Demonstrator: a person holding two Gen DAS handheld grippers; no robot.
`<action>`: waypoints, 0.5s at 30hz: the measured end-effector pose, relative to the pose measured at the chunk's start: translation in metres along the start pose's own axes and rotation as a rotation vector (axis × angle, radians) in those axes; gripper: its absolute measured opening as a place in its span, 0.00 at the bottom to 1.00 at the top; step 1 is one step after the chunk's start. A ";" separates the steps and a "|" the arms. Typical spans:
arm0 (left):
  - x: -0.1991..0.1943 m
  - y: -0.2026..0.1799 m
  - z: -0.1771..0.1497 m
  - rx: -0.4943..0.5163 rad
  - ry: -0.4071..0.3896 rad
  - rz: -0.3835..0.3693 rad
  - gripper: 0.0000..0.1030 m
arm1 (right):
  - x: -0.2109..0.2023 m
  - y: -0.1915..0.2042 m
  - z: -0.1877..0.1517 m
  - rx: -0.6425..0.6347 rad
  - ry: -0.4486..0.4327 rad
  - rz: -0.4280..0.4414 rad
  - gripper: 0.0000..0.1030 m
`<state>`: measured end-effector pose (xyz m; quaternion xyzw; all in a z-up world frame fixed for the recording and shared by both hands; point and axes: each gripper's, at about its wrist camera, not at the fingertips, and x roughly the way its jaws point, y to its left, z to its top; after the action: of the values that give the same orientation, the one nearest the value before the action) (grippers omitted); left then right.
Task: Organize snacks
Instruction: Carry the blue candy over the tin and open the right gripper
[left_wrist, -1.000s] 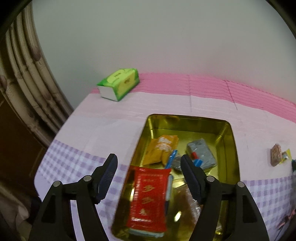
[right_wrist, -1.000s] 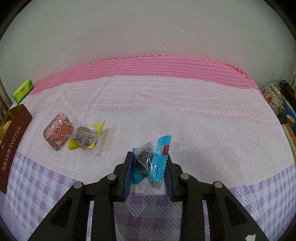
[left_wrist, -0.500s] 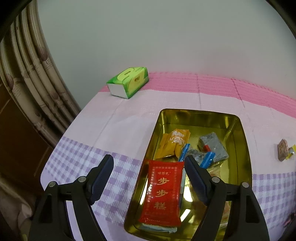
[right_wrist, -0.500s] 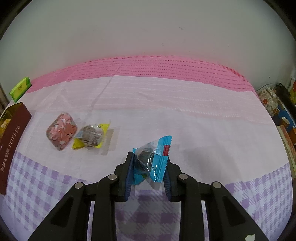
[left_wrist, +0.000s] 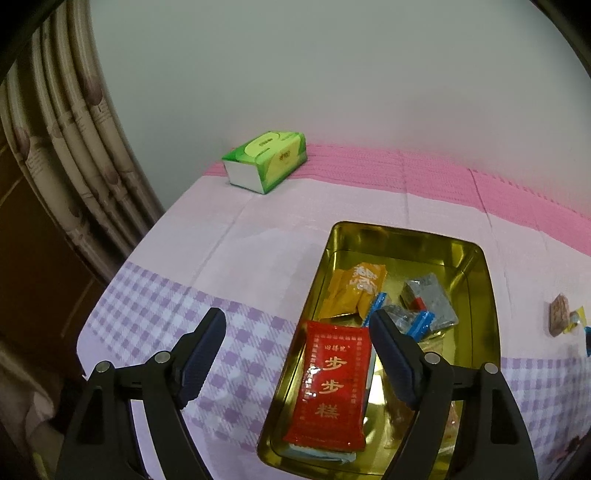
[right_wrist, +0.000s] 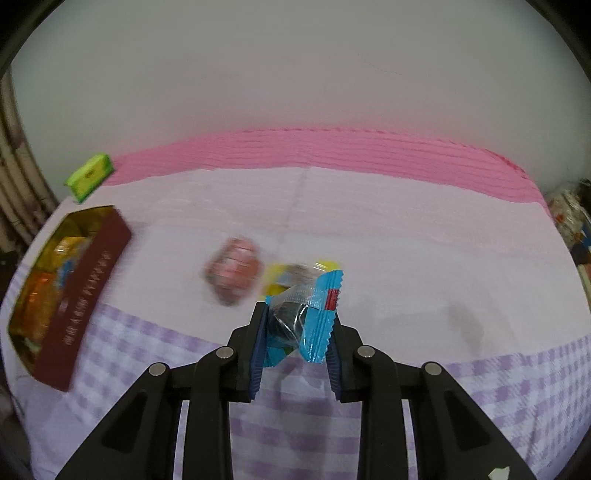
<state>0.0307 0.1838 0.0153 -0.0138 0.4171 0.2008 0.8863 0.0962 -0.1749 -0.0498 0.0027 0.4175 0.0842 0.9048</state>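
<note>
Pinching a blue candy (right_wrist: 314, 317) between both pads of the right claw (right_wrist: 297, 345), held above the checked surface (right_wrist: 480, 295): clear wrapper with blue crimped ends, a small red mark, a dark sweet inside. Just beyond, blurred, a pink sweet (right_wrist: 232, 269) and a yellow-wrapped one (right_wrist: 291, 275), lying side by side on the cloth. Further left, a gold tin (left_wrist: 476, 280) with a maroon outer wall, open. Inside: a red packet (left_wrist: 330, 384) with gold characters at the near end, an orange packet (left_wrist: 354, 291) beyond it, a grey packet (left_wrist: 430, 301) to the right, blue-edged sweets (left_wrist: 410, 321) between. Left claw (left_wrist: 297, 350) spread wide, holding nothing, poised over the tin's near left corner. Green tissue pack (left_wrist: 266, 160) at the far edge, against the wall.
</note>
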 end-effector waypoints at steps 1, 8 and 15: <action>0.000 0.003 0.001 -0.015 0.002 0.001 0.78 | -0.002 0.008 0.004 -0.008 -0.003 0.026 0.26; -0.008 0.019 0.003 -0.082 -0.008 0.005 0.78 | -0.012 0.083 0.020 -0.118 -0.020 0.160 0.26; -0.010 0.033 -0.008 -0.117 0.019 0.015 0.78 | -0.006 0.163 0.027 -0.236 -0.018 0.262 0.26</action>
<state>0.0072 0.2092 0.0226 -0.0644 0.4130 0.2314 0.8785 0.0886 -0.0134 -0.0154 -0.0486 0.3927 0.2499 0.8837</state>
